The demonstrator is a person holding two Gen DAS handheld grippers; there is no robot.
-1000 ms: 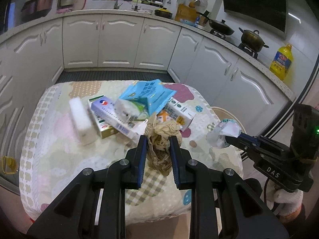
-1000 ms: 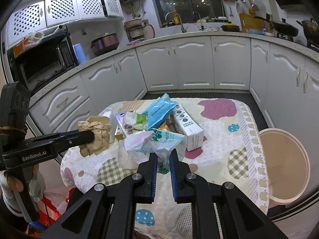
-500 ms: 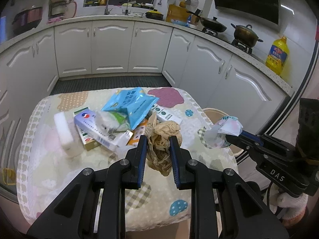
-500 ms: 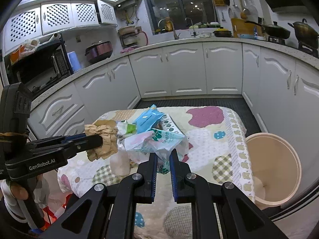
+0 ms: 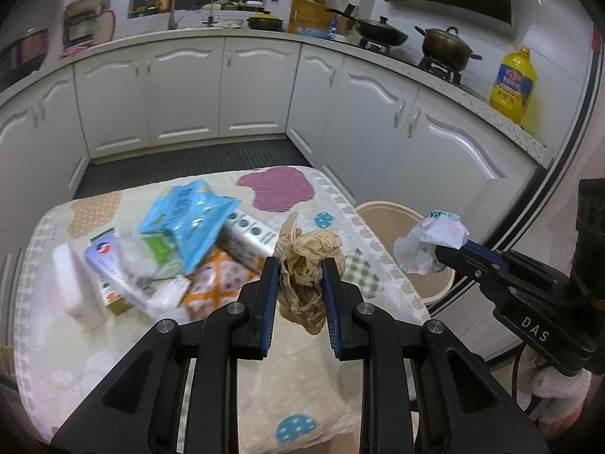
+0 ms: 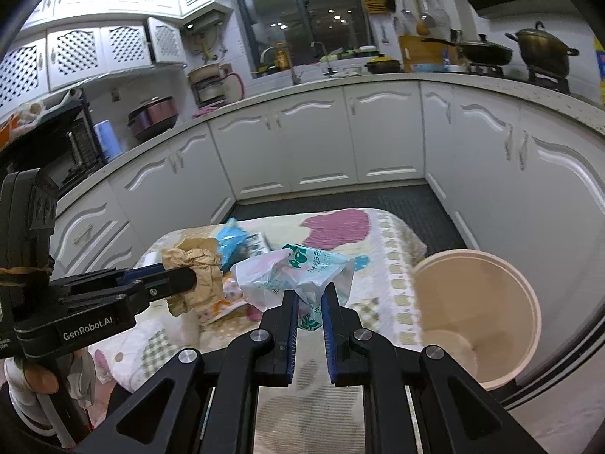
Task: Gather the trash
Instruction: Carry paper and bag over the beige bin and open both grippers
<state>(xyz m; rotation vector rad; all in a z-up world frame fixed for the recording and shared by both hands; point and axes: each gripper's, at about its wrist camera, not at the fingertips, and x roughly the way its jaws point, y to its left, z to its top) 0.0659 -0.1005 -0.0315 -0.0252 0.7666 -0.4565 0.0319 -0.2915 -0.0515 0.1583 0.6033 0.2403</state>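
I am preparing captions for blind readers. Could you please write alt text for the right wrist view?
The right hand-held gripper is shut on a crumpled plastic wrapper, held above a patterned table beside an open beige bin. At the left, the left hand-held gripper grips a crumpled brown paper wad. White kitchen cabinets curve behind.

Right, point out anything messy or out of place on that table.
A loose heap of trash sits on the table: a blue pouch lies tilted across flat cartons, overlapping them. Nothing looks spilled. The crumpled brown paper and the plastic wrapper are already gripped, off the table.
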